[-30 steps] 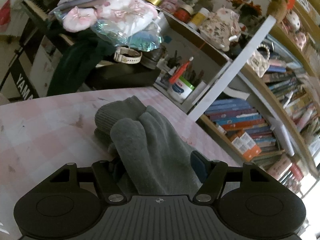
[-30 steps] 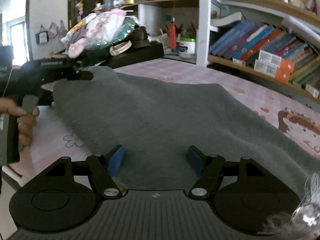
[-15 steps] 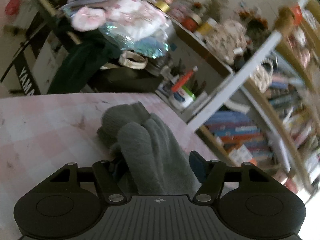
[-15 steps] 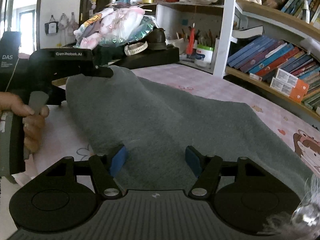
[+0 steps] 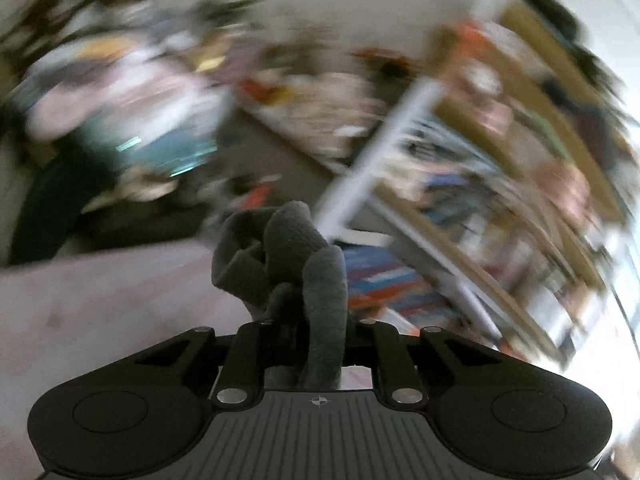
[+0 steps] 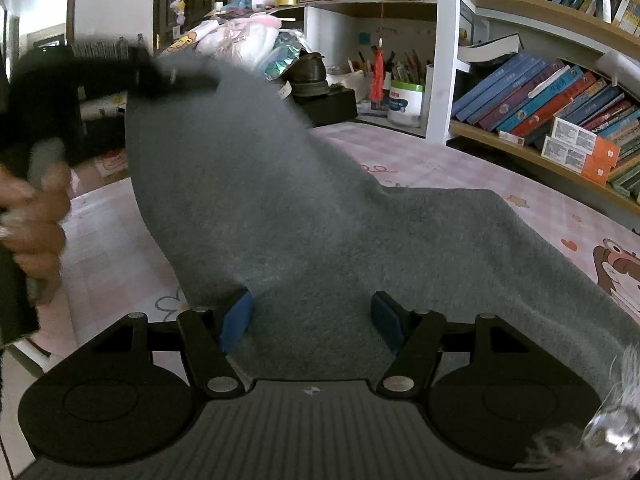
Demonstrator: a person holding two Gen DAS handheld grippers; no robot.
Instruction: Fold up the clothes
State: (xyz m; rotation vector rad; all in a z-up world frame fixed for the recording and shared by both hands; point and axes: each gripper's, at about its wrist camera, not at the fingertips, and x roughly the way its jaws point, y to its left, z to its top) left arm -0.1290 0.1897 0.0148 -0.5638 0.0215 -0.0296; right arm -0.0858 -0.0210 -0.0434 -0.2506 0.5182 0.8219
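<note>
A grey knit garment (image 6: 320, 216) lies spread on the pink checked table cover (image 6: 112, 264). My left gripper (image 5: 308, 320) is shut on a bunched edge of the garment (image 5: 316, 272) and holds it lifted; it also shows in the right wrist view (image 6: 176, 76), raised at the upper left with cloth hanging from it. My right gripper (image 6: 312, 312) is open, its blue pads (image 6: 236, 316) resting on the near part of the garment.
A white bookshelf (image 6: 440, 60) with books (image 6: 540, 100) stands behind the table. A pile of clothes and bags (image 6: 248, 40) sits on a dark piano at the back left. The left wrist view is heavily motion-blurred.
My left gripper has closed on the garment's edge and lifted it fast, up and over toward the right. The right gripper has stayed open on the cloth.
</note>
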